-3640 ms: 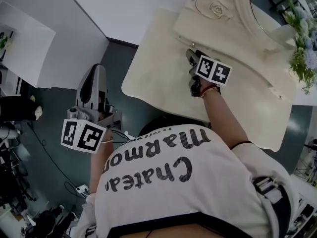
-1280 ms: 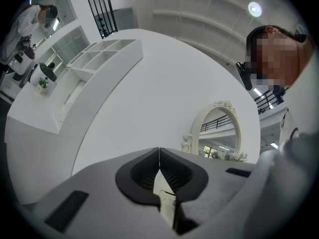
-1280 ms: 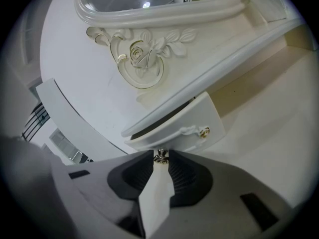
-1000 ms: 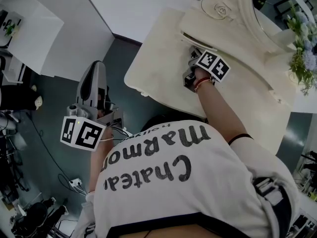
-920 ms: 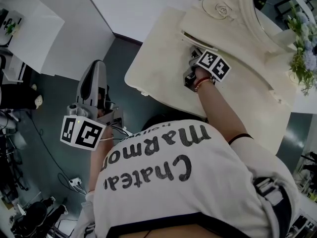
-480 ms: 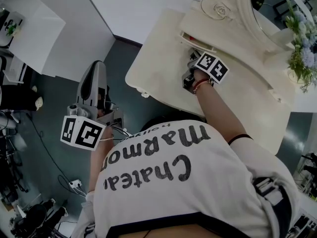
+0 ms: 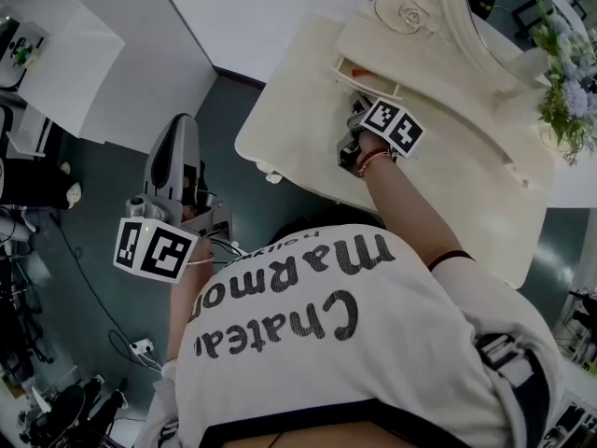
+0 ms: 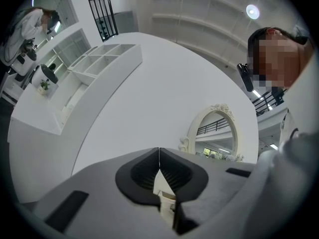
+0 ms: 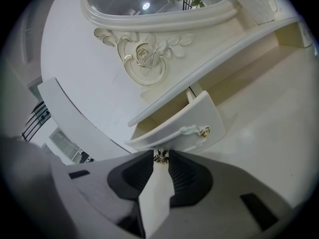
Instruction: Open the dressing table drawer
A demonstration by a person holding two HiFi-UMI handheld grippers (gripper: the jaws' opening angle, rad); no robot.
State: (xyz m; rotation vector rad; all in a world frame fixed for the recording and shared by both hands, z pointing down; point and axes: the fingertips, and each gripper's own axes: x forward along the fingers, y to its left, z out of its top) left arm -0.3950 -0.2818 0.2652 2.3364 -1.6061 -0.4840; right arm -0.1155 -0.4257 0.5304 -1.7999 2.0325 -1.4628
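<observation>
Dark grey floor (image 7: 103,203) fills the left of the head view, and a cream dressing table (image 7: 298,138) stands at the right under an oval mirror (image 7: 508,35) with a carved frame. Blue and white flowers (image 7: 564,91) lean in at the table's far right edge.

We hold the right gripper (image 7: 358,105) low over the tabletop, against the small drawer (image 7: 368,75) beneath the mirror. In the right gripper view its jaws are clamped on a small metal knob (image 9: 160,157) at the lower edge of the drawer front (image 9: 174,128), with the pads pressing on it from both sides. The drawer stands partly pulled out and shows its pale inside behind the curved front. A second gilt knob (image 9: 203,131) sits further right on the same front, clear of the jaws. A carved rose (image 9: 145,56) decorates the frame just above.

We carry the left gripper (image 7: 180,131) well apart from the table, out over the floor. In its own view the jaws are together, meeting at the tips, and they point toward a white wall (image 8: 149,98).
</observation>
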